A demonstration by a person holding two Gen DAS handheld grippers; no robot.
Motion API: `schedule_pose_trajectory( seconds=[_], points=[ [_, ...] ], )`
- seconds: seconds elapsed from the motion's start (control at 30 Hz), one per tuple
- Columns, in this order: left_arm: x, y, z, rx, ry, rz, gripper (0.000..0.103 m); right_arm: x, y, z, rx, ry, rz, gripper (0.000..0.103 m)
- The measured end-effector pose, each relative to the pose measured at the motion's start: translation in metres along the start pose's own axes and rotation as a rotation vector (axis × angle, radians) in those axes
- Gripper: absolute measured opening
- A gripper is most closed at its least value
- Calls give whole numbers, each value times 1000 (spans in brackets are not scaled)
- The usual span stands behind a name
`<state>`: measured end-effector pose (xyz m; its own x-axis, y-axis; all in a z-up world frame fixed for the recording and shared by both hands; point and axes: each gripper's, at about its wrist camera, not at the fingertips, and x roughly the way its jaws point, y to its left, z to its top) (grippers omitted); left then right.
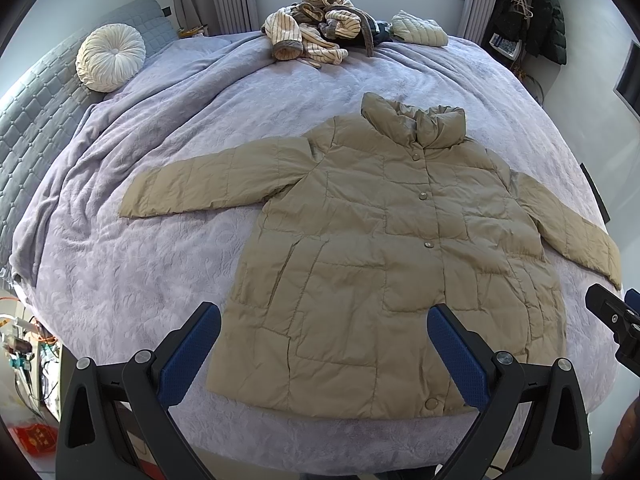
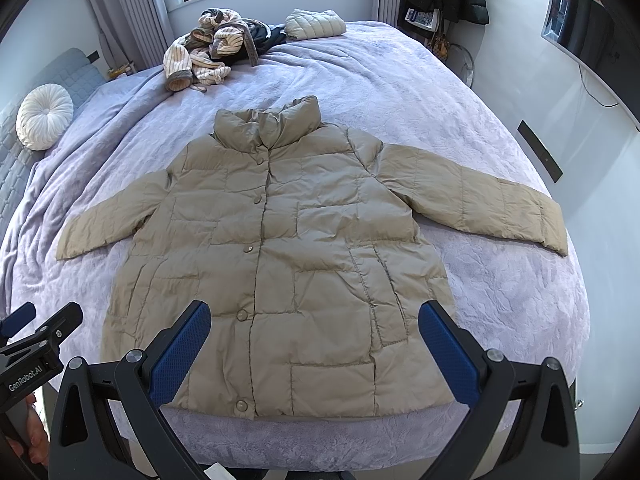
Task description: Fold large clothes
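Two tools, left tool (image 1: pixel 324 344) and right tool (image 2: pixel 316 340), both spread wide and holding nothing, hover over one tan puffer jacket (image 2: pixel 280 256) lying flat on the bed (image 2: pixel 500 280), far clothes pile (image 2: pixel 216 46) too jumbled to count.

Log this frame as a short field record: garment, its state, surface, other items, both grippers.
garment: tan quilted jacket
state: laid flat, front up, snapped shut, both sleeves spread out, collar toward the window
surface: bed with lavender blanket
other items: striped clothes pile and folded cream jacket at far edge; round white pillow by headboard
left hand-held gripper: open, above the hem, holding nothing
right hand-held gripper: open, above the hem, holding nothing
fold progress: none yet
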<state>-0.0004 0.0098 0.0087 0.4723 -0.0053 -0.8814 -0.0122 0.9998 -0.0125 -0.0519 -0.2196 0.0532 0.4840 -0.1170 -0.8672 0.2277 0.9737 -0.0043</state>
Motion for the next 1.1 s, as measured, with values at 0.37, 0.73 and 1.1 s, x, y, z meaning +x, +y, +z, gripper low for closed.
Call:
schedule_pose_trajectory(
  seconds=[0.37,0.73,1.1],
  points=[
    [11,4,-8,-70,51,22,103,1,5,-3,-30,11,21,103],
    [39,77,-10,-270,87,-38,103,36,28,1,-77,99,171,103],
    [134,233,49,-450,99,-59,103,114,146,35,-139,263,206,103]
  ],
)
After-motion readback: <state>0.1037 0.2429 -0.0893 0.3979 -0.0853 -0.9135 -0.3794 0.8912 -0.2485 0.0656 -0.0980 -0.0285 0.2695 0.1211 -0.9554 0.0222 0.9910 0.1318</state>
